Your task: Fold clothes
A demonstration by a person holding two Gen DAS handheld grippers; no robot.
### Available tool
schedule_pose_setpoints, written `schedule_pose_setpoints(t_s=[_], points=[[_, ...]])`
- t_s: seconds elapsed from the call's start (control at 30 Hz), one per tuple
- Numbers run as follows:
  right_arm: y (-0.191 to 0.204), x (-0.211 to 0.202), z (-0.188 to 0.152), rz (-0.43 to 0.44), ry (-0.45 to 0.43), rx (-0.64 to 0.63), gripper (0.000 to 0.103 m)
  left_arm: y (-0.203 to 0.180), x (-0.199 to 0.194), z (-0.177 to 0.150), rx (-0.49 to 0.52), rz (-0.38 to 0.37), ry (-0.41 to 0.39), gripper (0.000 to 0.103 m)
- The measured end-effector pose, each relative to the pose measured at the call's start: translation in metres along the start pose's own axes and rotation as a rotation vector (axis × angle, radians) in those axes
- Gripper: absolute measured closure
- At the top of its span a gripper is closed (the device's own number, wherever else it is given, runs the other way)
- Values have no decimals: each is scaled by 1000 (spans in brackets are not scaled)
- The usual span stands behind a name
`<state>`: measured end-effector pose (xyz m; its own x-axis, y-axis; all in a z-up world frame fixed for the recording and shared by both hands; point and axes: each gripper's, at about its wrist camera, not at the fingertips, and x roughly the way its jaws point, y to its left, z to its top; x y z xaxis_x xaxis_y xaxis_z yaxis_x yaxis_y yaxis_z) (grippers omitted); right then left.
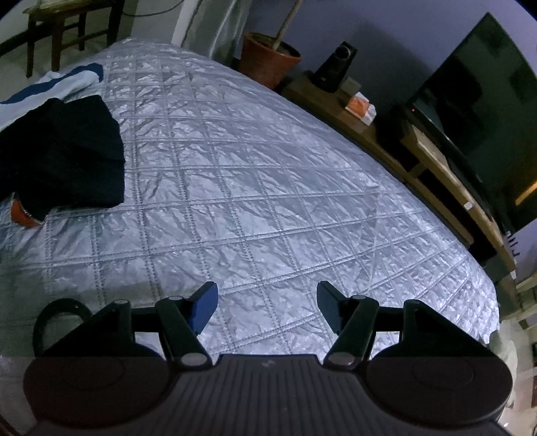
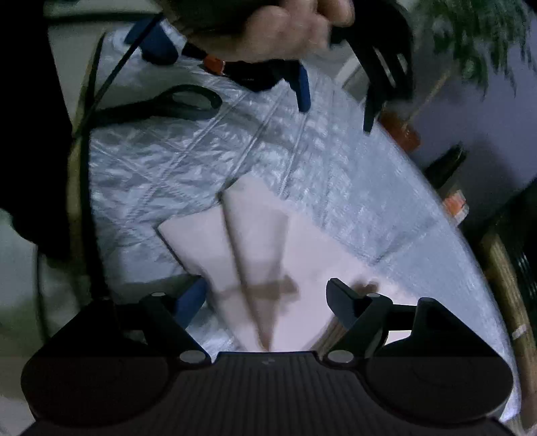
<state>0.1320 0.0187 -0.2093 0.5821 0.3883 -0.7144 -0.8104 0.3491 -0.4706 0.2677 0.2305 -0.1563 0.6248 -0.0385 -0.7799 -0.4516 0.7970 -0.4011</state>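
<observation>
Item: pale pink garment [image 2: 268,241], partly folded, lying on the bed [image 1: 235,187] in the lower centre of the right wrist view; one flap is laid over the middle with a crease running toward the lower edge. The view is blurred, so the exact edges are uncertain.

Right gripper [image 2: 265,298]: fingers spread wide over the garment, nothing pinched between them.

Left gripper [image 1: 266,308]: fingers spread, empty, over bare quilt at the lower centre of its view. It also shows at the top of the right wrist view, held in a hand [image 2: 285,30].

Other stock: dark garment [image 1: 63,154] and blue-and-white cloth [image 1: 57,80], upper left of the left wrist view.

Risks, as judged:
- The loose flap may spring open or slide off line, since nothing pins it.
- A pinch on the thin cloth may catch the quilt beneath and drag it.
- The garment lies near the bed's edge at lower right; a pull that way could tip it off.
</observation>
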Motion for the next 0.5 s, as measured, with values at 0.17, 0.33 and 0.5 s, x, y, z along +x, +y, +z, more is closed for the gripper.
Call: schedule_pose_setpoints(t_s=[0.17,0.33,0.5], points=[[11,3,-1,-68,-14,-33,46,2,-2,1,-2,-9,-3,41],[3,6,4,-13,4,121,40,5,-3,1,-7,-8,-1,41],[4,4,8,63,-3,96,29,5,-2,0,-7,-7,3,41]])
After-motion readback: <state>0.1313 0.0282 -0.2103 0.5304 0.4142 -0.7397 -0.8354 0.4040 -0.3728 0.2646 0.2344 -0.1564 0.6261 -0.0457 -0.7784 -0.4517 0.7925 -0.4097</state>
